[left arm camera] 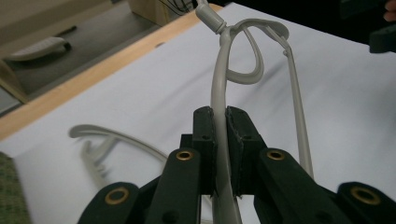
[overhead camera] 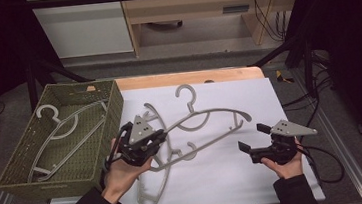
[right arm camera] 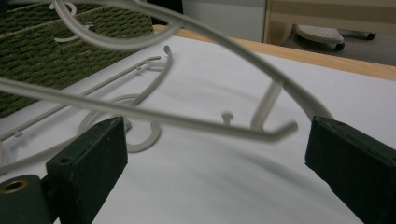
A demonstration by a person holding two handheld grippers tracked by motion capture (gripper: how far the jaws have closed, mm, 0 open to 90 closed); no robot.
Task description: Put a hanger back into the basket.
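My left gripper (overhead camera: 159,134) is shut on one arm of a grey plastic hanger (overhead camera: 209,113) and holds it tilted above the white sheet. In the left gripper view the pads (left arm camera: 205,135) clamp the hanger's arm (left arm camera: 218,79), and its hook points away. A second grey hanger (overhead camera: 163,184) lies flat on the sheet beneath it. My right gripper (overhead camera: 252,136) stands open at the right, just short of the held hanger's right end. In the right gripper view that hanger end (right arm camera: 275,132) hangs ahead of the wide-apart jaws of the gripper (right arm camera: 217,158), untouched.
A green woven basket (overhead camera: 108,119) stands at the left with another grey hanger (overhead camera: 63,128) in it. The white sheet (overhead camera: 236,177) covers the wooden table (overhead camera: 186,78). Black frame bars run along the sides.
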